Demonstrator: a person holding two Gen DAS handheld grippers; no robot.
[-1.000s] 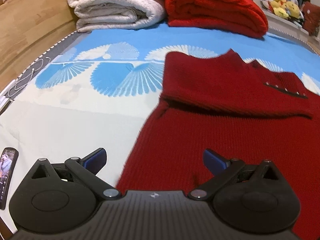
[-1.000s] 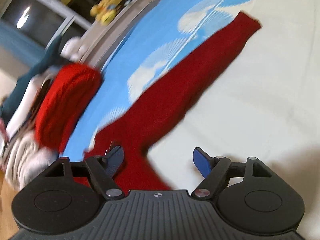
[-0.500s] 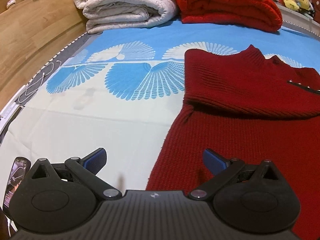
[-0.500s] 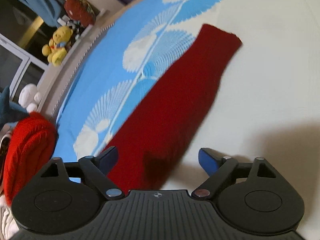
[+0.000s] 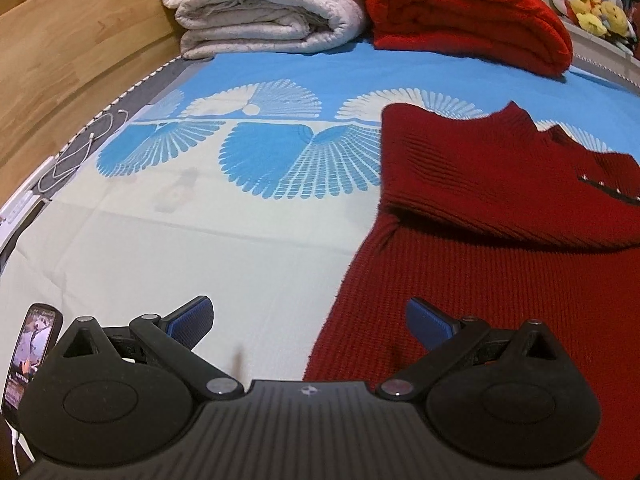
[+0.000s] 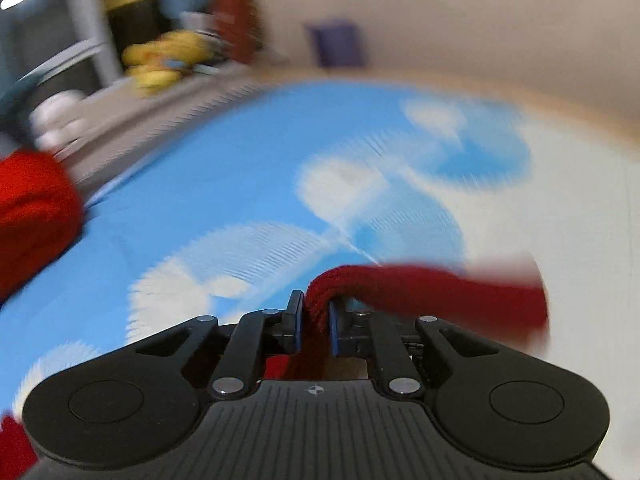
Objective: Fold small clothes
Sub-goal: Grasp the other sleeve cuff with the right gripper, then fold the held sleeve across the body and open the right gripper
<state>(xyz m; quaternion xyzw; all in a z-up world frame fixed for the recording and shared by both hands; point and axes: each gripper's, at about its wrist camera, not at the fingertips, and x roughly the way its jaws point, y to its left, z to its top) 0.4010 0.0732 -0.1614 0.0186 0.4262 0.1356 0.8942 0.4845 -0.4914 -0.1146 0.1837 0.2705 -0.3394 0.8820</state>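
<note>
While the left gripper (image 5: 308,320) hangs with its jaws spread wide and nothing between them, above the near left edge of the red sweater (image 5: 500,216), the right gripper (image 6: 314,320) is clamped on a red sleeve (image 6: 420,288) that trails off to its right. That sweater lies on the blue-and-white bedsheet (image 5: 200,240), one sleeve folded across its chest. Folded blankets (image 5: 264,12) sit at the far end; a phone (image 5: 30,352) lies near left.

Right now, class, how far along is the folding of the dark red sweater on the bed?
Done: one sleeve already lies folded across the dark red sweater. In hand: the right gripper is shut on the other sleeve; the left gripper hangs open, empty. Left: laying that sleeve across, then folding the body.
</note>
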